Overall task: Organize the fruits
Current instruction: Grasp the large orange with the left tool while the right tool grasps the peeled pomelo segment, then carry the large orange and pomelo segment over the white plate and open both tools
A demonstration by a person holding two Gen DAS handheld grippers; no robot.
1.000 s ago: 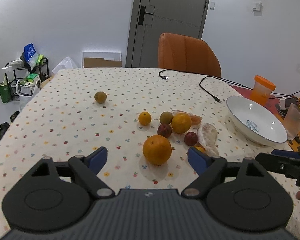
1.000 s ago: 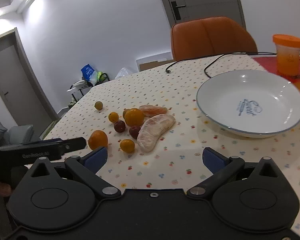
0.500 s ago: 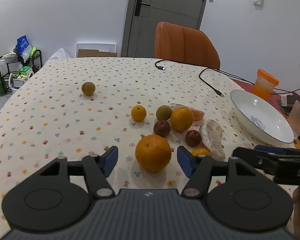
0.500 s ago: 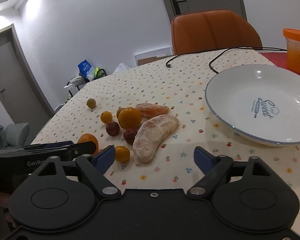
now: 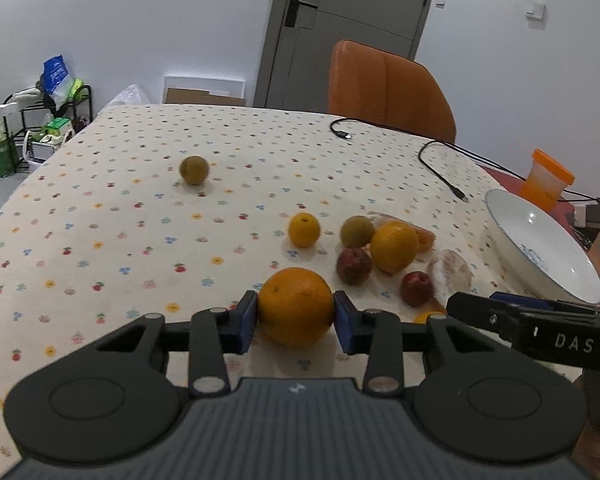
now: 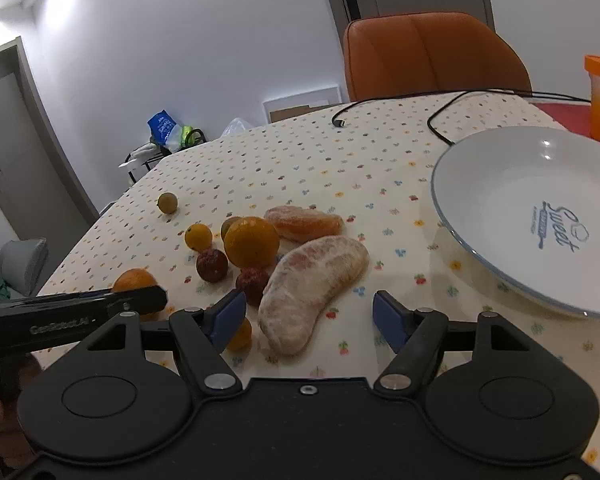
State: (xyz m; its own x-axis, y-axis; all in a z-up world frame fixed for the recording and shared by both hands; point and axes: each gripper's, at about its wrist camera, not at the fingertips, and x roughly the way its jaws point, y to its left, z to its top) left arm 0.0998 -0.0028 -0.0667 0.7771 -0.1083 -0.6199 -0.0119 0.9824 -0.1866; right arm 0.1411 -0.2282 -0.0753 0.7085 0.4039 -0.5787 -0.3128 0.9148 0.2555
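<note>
Left tool (image 5: 296, 316) has its blue pads pressed to both sides of the big orange (image 5: 296, 306), which sits on the worktop (image 5: 140, 216) right at the tool's tip. Just ahead and right of it: a small orange (image 5: 304, 229), a greenish fruit (image 5: 357, 231), a second orange (image 5: 394, 241) and two dark red fruits (image 5: 354, 265). Far ahead-left, a lone greenish fruit (image 5: 194, 169) sits well apart. Right tool (image 6: 308, 314) is spread wide and grips nothing; the peeled pomelo segment (image 6: 312, 294) lies between its fingers, untouched. The white bowl (image 6: 500, 168) sits ahead-right of it. The cloth is cream with tiny flowers; an orange chair (image 5: 388, 88), grey door (image 5: 340, 20) and white walls lie beyond. A small yellow fruit (image 6: 240, 336) is half hidden behind the right tool's left finger.
</note>
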